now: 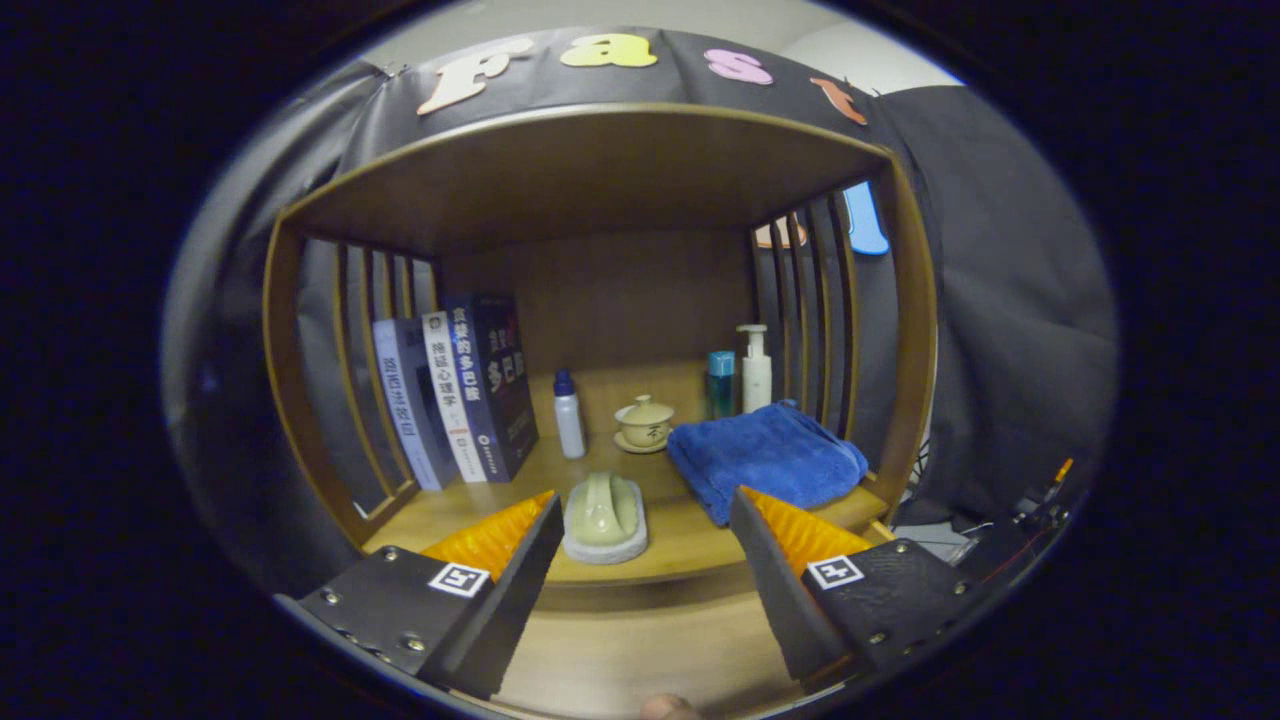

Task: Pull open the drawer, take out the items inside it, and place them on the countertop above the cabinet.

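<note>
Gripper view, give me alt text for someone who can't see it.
The open gripper hovers before a wooden cabinet countertop, a pale green soap dish just ahead between its fingers. Behind sit a folded blue towel, upright books, bottles and a lidded teacup.

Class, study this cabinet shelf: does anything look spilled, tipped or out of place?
Nothing stands out. The books lean slightly against the slatted side, the towel lies folded, bottles stand upright, and the claw hangs open, holding nothing.

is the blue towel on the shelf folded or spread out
Folded: the blue towel lies as a thick layered stack beside the lidded cup, beyond the open gripper, whose fingers hold nothing.
</note>
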